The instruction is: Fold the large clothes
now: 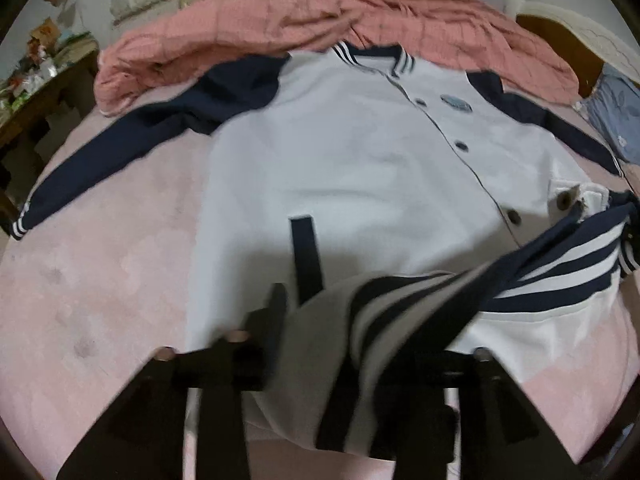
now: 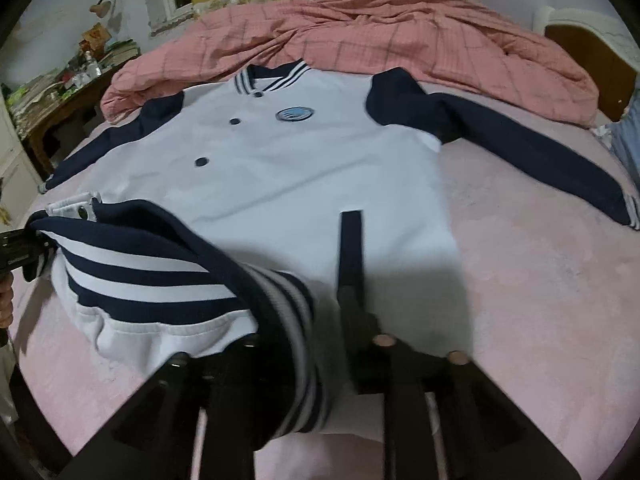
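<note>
A white varsity jacket [image 1: 344,152] with navy sleeves and a navy-and-white striped hem lies front up on a pink bed, collar toward the far side. It also shows in the right wrist view [image 2: 280,168]. My left gripper [image 1: 340,332] is shut on the striped hem [image 1: 400,320] at the jacket's bottom left corner and holds it lifted. My right gripper [image 2: 304,328] is shut on the striped hem [image 2: 160,276] at the other bottom corner. The hem band hangs stretched between both grippers. The left gripper [image 2: 20,252] shows at the left edge of the right wrist view.
A rumpled pink checked duvet [image 1: 360,12] is heaped behind the collar. A cluttered wooden side table [image 2: 68,92] stands at the bed's left. A blue garment [image 1: 616,116] lies at the right edge. The pink sheet [image 2: 540,280] surrounds the jacket.
</note>
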Demonstrator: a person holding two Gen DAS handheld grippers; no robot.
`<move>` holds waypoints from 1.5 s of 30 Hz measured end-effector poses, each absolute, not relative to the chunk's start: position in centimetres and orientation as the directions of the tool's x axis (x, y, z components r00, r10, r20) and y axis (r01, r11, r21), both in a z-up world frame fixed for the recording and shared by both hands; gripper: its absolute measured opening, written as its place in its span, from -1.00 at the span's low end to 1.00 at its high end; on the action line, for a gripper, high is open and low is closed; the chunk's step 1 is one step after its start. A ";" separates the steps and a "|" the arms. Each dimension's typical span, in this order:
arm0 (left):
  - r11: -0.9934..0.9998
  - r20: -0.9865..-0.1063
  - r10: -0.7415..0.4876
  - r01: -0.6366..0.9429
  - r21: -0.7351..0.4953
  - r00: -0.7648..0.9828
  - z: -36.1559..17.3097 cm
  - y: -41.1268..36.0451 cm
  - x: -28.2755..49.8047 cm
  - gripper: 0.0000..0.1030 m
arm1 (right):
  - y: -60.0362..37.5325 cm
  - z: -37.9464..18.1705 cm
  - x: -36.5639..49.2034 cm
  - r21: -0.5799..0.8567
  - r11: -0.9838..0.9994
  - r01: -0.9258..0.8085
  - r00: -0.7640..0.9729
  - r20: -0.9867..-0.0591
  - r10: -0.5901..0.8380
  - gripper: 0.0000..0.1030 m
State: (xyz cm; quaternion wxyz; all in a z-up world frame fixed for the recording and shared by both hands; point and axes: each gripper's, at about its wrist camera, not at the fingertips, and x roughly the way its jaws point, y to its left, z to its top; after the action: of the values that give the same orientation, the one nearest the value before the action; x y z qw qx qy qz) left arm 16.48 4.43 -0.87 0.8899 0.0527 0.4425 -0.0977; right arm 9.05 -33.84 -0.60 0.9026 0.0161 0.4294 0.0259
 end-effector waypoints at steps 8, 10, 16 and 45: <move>0.941 -0.702 -0.319 0.300 -0.155 0.637 0.9 6.4 13.2 0.45 | -34.0 1.9 5.9 0.011 0.999 -0.034 0.713 -0.700 0.031 0.52; 0.929 -0.664 -0.331 0.356 -0.103 0.671 1.5 5.6 11.0 0.68 | -33.5 2.8 4.5 0.026 0.997 -0.070 0.749 -0.659 0.069 0.55; 0.913 -0.559 -0.305 0.403 0.059 0.771 1.9 3.9 6.1 0.85 | -29.9 2.2 0.5 -0.152 0.972 -0.180 0.806 -0.589 0.057 0.67; 0.955 -0.482 0.136 0.015 0.297 0.866 -0.7 5.5 9.3 0.89 | -39.3 -3.7 7.7 -0.032 0.985 0.168 0.708 -0.692 -0.143 -0.16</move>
State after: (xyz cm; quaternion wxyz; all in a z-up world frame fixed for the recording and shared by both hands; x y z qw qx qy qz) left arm 9.29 5.52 -0.69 0.9546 0.1471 0.2571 0.0317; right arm 7.69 -39.26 -3.73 0.9239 0.0167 0.3729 -0.0842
